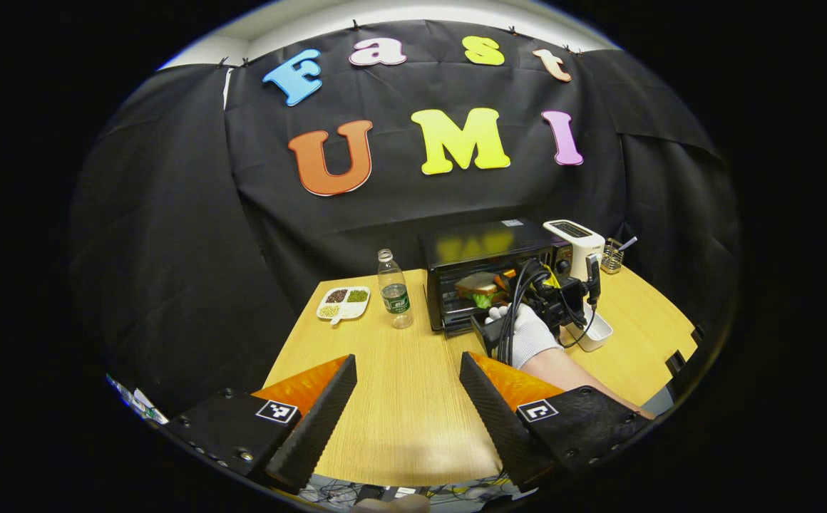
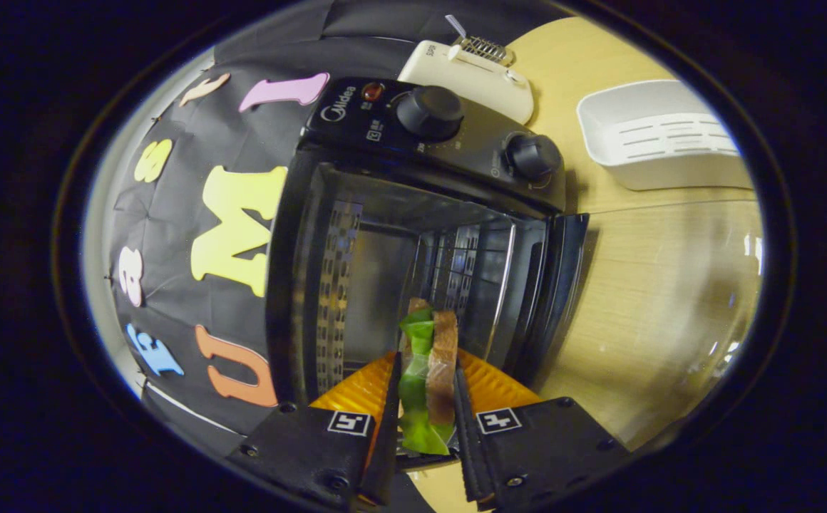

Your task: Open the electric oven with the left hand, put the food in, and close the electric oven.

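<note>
The black electric oven [image 1: 488,246] stands at the back of the wooden table [image 1: 399,420] with its door [image 1: 475,329] folded down. A gloved hand [image 1: 527,335] holds my right gripper [image 1: 502,283] at the oven's mouth, shut on a sandwich [image 1: 480,286] of bread and green lettuce. In the right gripper view the sandwich [image 2: 429,370] is squeezed between both fingers of the right gripper [image 2: 424,360], just in front of the oven cavity [image 2: 385,249]; the glass door [image 2: 670,285] lies open beside it. My left gripper [image 1: 406,385] hovers open over the table's near side, holding nothing.
A water bottle [image 1: 393,288] and a divided plate of beans [image 1: 343,303] stand left of the oven. A white toaster [image 1: 576,246], a wire holder [image 1: 612,256] and a white tray [image 1: 592,331] sit to its right. Two knobs [image 2: 428,110] are on the oven's panel.
</note>
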